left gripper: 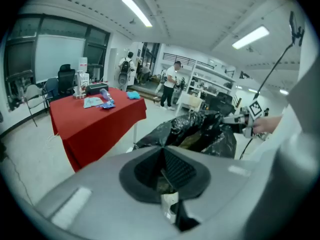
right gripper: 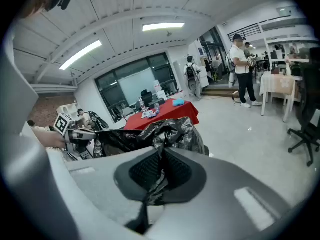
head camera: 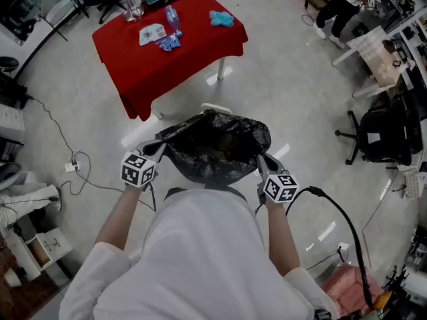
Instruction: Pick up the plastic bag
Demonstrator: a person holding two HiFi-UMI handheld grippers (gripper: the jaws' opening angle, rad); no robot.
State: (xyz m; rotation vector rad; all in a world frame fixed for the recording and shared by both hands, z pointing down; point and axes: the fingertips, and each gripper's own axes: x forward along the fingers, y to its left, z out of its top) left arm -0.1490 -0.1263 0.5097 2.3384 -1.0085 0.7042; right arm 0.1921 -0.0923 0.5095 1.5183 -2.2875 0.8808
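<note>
Here, plastic bag (head camera: pixel 215 145) spread open, left gripper (head camera: pixel 159 147) and right gripper (head camera: pixel 261 160) clamped on opposite rim edges

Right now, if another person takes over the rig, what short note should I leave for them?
Left hand-held gripper: shut on the left rim of the plastic bag.
Right hand-held gripper: shut on its right rim.
Bag: black, held open between the two, near the red table.
Done: both grips are taken.
Left: finish the lift; I cannot tell if the bag's bottom is off the floor.
</note>
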